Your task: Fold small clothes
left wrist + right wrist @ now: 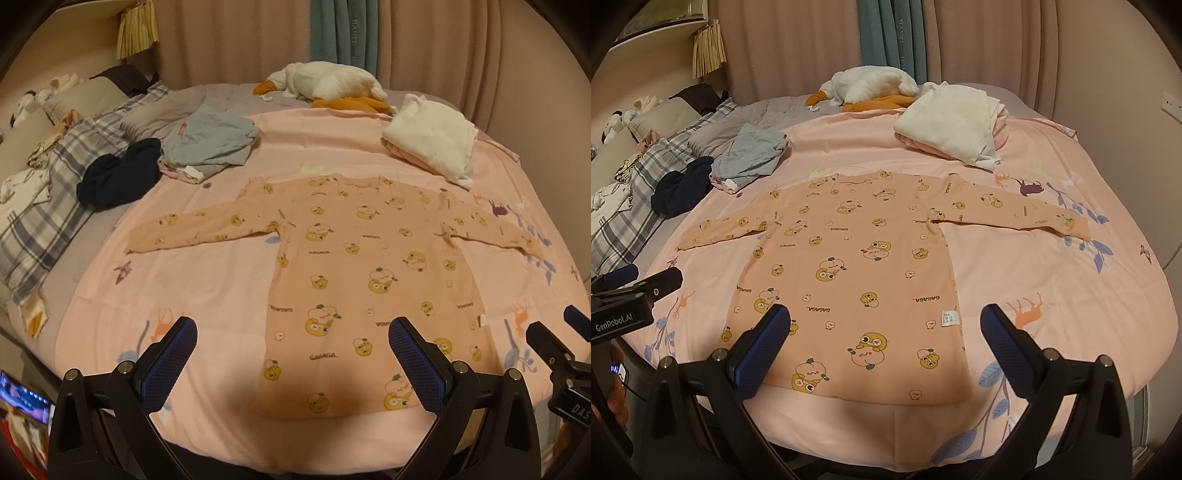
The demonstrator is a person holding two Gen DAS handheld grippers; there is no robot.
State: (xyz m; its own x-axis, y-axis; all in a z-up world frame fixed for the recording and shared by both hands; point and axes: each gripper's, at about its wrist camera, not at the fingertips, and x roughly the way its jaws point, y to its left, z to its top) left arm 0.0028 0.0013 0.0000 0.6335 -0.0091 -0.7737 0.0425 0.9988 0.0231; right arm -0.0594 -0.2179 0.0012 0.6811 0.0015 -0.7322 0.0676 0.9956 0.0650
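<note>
A small pink long-sleeved shirt [354,266] [849,258] with yellow cartoon prints lies flat on the pink sheet [184,288], both sleeves spread out sideways and its hem toward me. My left gripper [291,332] hovers open above the hem's left part, nothing between its blue pads. Over the hem's right part, near the white care label [950,318], my right gripper [886,323] is open and empty too. The right gripper's body shows at the right edge of the left wrist view [561,354]; the left gripper's body [631,295] shows at the left edge of the right wrist view.
A grey garment [210,142] and a dark navy one [118,175] lie crumpled at the back left. A stack of white and pink folded cloth [432,142] sits back right. A white plush goose [325,86] lies by the curtain. Plaid bedding [55,192] and pillows fill the left.
</note>
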